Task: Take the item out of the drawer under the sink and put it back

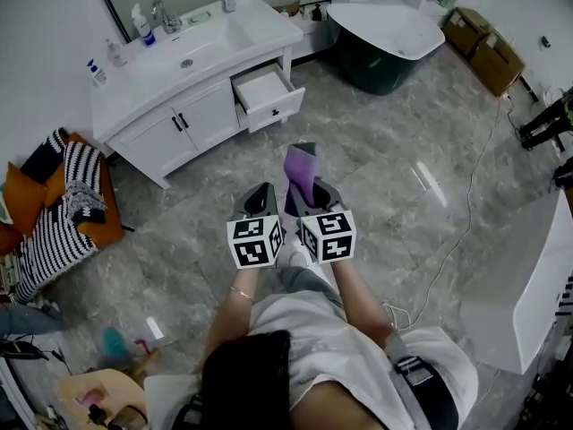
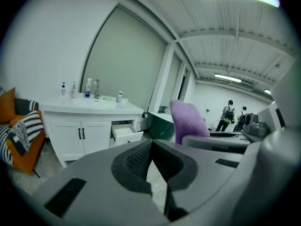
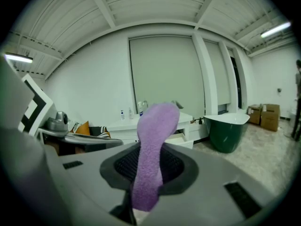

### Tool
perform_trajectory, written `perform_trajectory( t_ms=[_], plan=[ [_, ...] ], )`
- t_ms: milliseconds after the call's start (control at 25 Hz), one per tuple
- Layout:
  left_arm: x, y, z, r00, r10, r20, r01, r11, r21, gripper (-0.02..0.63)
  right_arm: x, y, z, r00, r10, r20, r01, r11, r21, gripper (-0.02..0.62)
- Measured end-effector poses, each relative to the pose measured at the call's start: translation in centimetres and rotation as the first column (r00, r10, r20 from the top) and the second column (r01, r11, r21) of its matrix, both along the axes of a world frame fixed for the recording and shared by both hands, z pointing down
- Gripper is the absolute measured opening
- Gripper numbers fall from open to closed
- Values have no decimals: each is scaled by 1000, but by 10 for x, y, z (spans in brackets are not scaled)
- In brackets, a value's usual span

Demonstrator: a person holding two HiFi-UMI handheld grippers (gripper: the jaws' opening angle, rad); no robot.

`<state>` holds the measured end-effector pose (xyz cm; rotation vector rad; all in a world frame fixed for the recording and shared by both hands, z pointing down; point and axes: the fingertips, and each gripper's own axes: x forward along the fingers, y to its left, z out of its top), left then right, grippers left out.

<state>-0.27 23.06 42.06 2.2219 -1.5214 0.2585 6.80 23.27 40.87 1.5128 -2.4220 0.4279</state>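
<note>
A fuzzy purple cloth (image 1: 302, 173) sticks up from my right gripper (image 1: 309, 200), whose jaws are shut on its lower end. In the right gripper view the cloth (image 3: 153, 149) stands upright between the dark pads. My left gripper (image 1: 260, 202) is beside it, shut with nothing in it; its jaw tips (image 2: 151, 142) meet. The white vanity (image 1: 179, 70) stands well ahead on the left. Its right-hand drawer (image 1: 266, 92) is pulled out, also seen as the open drawer (image 2: 126, 132) in the left gripper view. Both grippers hang over the floor, well short of the drawer.
A dark green bathtub (image 1: 385, 38) stands right of the vanity. An orange sofa with striped cushions (image 1: 63, 195) is at the left. Cardboard boxes (image 1: 483, 43) sit far right, a cable (image 1: 466, 213) runs across the floor, and a white counter (image 1: 528, 285) is at right. Two people (image 2: 229, 114) stand far off.
</note>
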Motion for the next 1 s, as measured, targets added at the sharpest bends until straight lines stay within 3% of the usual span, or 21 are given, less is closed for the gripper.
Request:
perform_trajectory(
  t_ms=[360, 1000],
  plan=[
    [29, -42, -1, 999, -30, 23, 30, 999, 15, 3, 27, -54, 9, 1000, -17, -26, 15, 998, -64, 97],
    [53, -80, 10, 995, -95, 20, 95, 995, -1, 3, 46, -93, 21, 995, -93, -28, 91, 993, -78, 98]
  ],
)
